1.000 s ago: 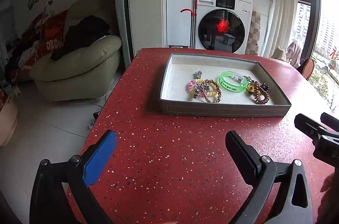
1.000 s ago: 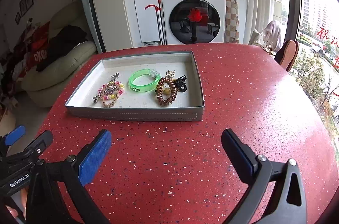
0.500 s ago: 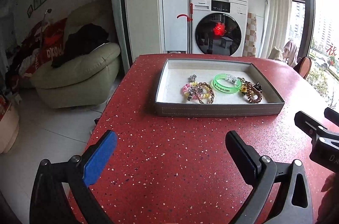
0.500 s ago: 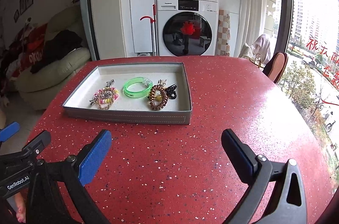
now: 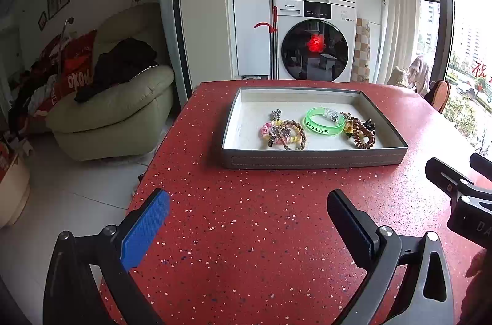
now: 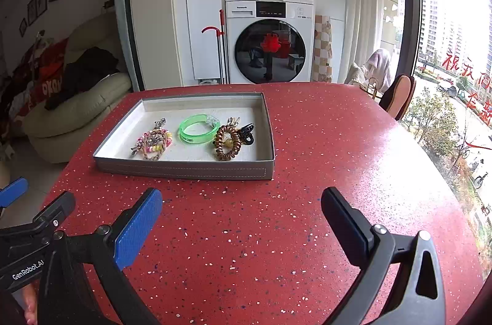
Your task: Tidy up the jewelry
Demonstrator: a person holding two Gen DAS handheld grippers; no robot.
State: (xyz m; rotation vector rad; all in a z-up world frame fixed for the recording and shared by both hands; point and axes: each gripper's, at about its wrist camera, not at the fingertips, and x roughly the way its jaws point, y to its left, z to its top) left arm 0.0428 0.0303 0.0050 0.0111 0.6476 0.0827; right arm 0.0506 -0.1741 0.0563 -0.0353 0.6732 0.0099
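Your left gripper (image 5: 247, 220) and right gripper (image 6: 241, 217) are both spread wide, holding nothing. The jewelry (image 6: 196, 137) lies in the tray (image 6: 184, 169) straight ahead on the worktop (image 6: 323, 156), well apart from both.

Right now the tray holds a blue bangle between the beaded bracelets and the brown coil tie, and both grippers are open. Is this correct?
Not quite: the bangle is green, as the right wrist view shows. It does lie in the tray between the bracelets and the coil tie, and both the left gripper and right gripper are open.
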